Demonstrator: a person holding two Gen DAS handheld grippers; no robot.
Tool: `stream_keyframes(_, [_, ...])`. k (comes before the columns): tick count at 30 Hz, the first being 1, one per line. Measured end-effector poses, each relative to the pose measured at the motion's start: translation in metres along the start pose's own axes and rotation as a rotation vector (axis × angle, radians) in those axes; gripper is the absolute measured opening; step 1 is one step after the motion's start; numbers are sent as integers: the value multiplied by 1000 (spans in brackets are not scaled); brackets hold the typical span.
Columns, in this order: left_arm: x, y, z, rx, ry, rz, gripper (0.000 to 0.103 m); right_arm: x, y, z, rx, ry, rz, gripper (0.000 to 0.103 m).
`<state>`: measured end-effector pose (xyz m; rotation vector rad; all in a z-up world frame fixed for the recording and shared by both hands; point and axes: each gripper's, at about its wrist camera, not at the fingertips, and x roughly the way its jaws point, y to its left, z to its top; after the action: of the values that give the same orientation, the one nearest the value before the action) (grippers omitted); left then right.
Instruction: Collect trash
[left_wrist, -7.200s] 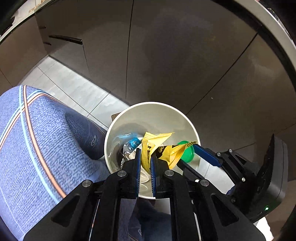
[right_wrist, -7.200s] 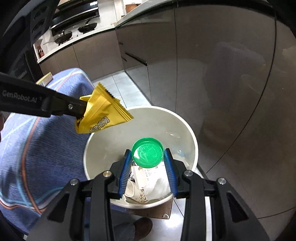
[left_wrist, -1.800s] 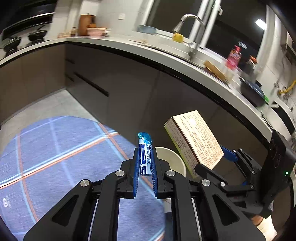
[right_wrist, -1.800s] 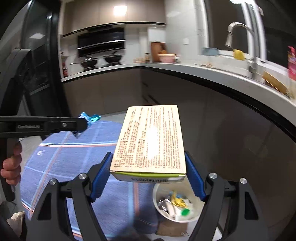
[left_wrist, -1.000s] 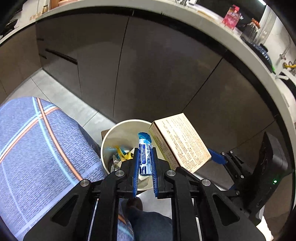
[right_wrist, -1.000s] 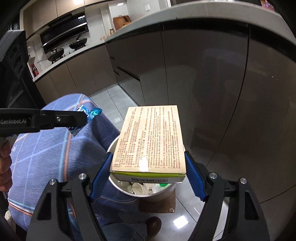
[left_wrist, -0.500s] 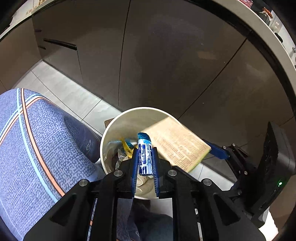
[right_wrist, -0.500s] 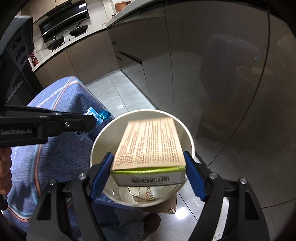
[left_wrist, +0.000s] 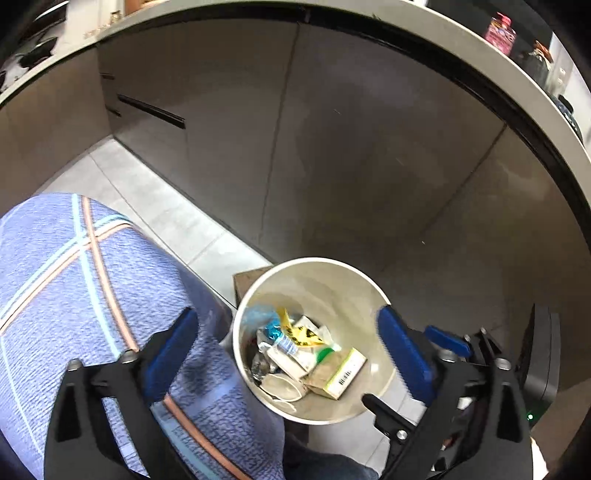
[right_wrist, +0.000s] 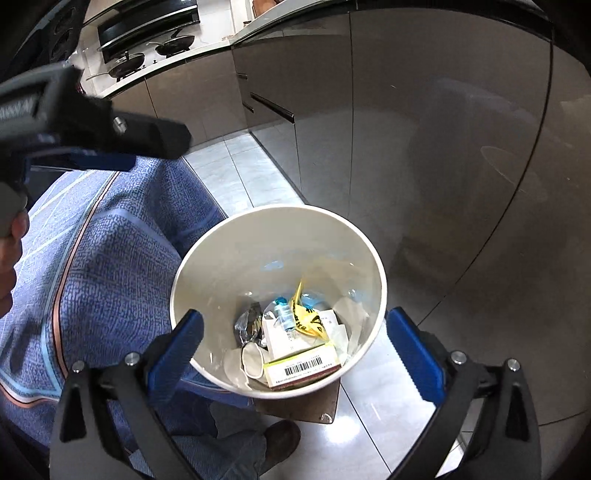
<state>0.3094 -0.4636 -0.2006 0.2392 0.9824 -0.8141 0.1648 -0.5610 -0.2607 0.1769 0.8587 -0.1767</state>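
Grey cabinet fronts (right_wrist: 424, 129) are filling the background in both views, with a stovetop and pans (right_wrist: 147, 51) sitting far off on the counter, too small for detail. A blue cloth with orange and pale blue stripes (left_wrist: 74, 280) is draping over something on the left; what lies beneath it is hidden. The white round bin (right_wrist: 207, 266) is standing on the tiled floor just beside the cloth, on a brown board (right_wrist: 314, 406) that is mostly covered by it.

The left gripper (left_wrist: 288, 354) is hovering over the bin, tilting steeply down, its blue pads spread wide with nothing between them; its jaws have just been opening. The right gripper (right_wrist: 295, 347) is hanging over the bin the same way, jaws likewise just opened wide and empty. In the right wrist view the left gripper's black body is crossing the upper left, motion-blurred, so the white lettering on it is not readable; part of a hand (right_wrist: 11, 236) is showing at the frame's edge.

The trash is lying in the bin's bottom: a tan carton (right_wrist: 303, 363) showing a barcode label, its small print illegible, a white box (right_wrist: 284, 338), a yellow wrapper (right_wrist: 308, 319) with black characters too crumpled to read, a blue-ended wrapper (right_wrist: 284, 314), a green cap (left_wrist: 324, 353) half buried, and a crumpled silver packet (right_wrist: 249, 321)
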Motion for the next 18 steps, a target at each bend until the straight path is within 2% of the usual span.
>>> stream_keyframes(8, [-28,6,-4,-37,-17,48,95,-13,8,2,15,6,9,100])
stream_keyframes(12, [-55,5,-6,-50,-53,73,94,-33,18,8,-1,-36,4,100])
stream_keyframes(18, [-114,13,-19,-68,-127,124,95,-84,43,22,-16,-125,-14,100])
